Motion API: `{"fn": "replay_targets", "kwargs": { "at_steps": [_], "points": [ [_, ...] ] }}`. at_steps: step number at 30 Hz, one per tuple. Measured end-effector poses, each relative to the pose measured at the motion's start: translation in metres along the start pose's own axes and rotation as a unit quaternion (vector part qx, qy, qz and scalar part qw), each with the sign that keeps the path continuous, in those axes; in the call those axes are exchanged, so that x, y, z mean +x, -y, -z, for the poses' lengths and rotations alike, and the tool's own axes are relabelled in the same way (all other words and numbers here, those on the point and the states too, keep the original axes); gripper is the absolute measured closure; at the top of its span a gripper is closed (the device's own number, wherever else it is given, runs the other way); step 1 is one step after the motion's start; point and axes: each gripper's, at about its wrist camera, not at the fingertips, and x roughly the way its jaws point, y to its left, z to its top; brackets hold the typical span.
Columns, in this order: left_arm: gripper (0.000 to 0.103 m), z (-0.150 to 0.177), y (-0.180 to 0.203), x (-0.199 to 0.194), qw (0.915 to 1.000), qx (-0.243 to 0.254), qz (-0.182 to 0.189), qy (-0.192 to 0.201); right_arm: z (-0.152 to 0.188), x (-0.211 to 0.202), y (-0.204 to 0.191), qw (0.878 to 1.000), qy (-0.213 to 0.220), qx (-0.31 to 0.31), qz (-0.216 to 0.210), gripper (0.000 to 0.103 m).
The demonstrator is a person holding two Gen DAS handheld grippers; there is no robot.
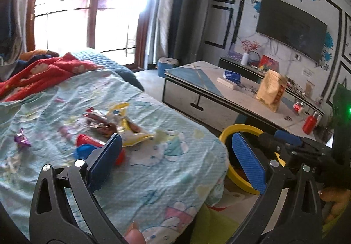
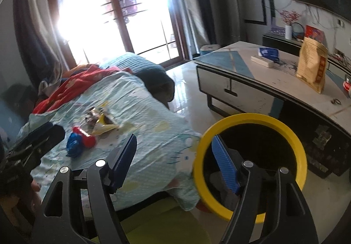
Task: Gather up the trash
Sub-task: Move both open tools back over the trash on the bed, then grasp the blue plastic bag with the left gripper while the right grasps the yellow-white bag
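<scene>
Several wrappers lie on the light blue bedsheet: a yellow wrapper, a brown wrapper, a red and blue wrapper and a purple candy wrapper. My left gripper is open and empty, its left finger just in front of the red and blue wrapper. A yellow-rimmed bin stands on the floor by the bed's corner. My right gripper is open and empty beside the bin, its right finger over the bin's rim. The yellow wrapper and red and blue wrapper also show in the right wrist view.
A red blanket lies at the far end of the bed. A low white table with a gold bag, boxes and a red bottle stands to the right. A TV hangs on the wall. The bin sits between bed and table.
</scene>
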Motion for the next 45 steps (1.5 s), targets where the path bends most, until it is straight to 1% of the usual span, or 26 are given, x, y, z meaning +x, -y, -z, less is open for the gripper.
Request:
{"fn": "replay_targets", "kwargs": {
  "at_steps": [10, 18, 25, 30, 32, 34, 35, 37, 38, 40, 45],
  "points": [
    [0.011, -0.002, -0.052, -0.011, 0.9979, -0.050, -0.039, 0.009, 0.002, 0.018, -0.052, 0.998, -0.021, -0.051, -0.032, 0.034],
    [0.011, 0.001, -0.092, -0.015, 0.9936, -0.089, -0.069, 0.006, -0.001, 0.038, -0.095, 0.994, -0.028, -0.091, -0.062, 0.034],
    [0.011, 0.009, -0.126, -0.019, 0.9895, -0.119, -0.082, -0.006, -0.010, 0.066, -0.117, 0.991, -0.047, -0.097, -0.083, 0.034],
    [0.011, 0.015, -0.147, -0.012, 0.9862, -0.144, -0.078, -0.022, -0.020, 0.089, -0.134, 0.989, -0.055, -0.108, -0.088, 0.034],
    [0.016, 0.018, -0.153, -0.008, 0.9849, -0.155, -0.070, -0.030, -0.025, 0.101, -0.139, 0.988, -0.060, -0.113, -0.091, 0.034],
    [0.023, 0.023, -0.158, -0.003, 0.9840, -0.164, -0.057, -0.039, -0.030, 0.115, -0.141, 0.987, -0.068, -0.115, -0.089, 0.034],
    [0.026, 0.024, -0.158, 0.000, 0.9837, -0.166, -0.053, -0.043, -0.031, 0.121, -0.142, 0.987, -0.071, -0.119, -0.086, 0.034],
    [0.035, 0.029, -0.159, 0.007, 0.9828, -0.171, -0.041, -0.055, -0.034, 0.133, -0.143, 0.986, -0.075, -0.124, -0.078, 0.034],
    [0.037, 0.031, -0.158, 0.009, 0.9826, -0.172, -0.037, -0.059, -0.035, 0.139, -0.143, 0.986, -0.078, -0.125, -0.078, 0.034],
    [0.046, 0.035, -0.157, 0.017, 0.9817, -0.174, -0.025, -0.073, -0.038, 0.148, -0.144, 0.985, -0.084, -0.127, -0.082, 0.034],
    [0.059, 0.041, -0.151, 0.031, 0.9807, -0.172, -0.004, -0.093, -0.042, 0.174, -0.147, 0.982, -0.101, -0.132, -0.087, 0.034]
  ]
}}
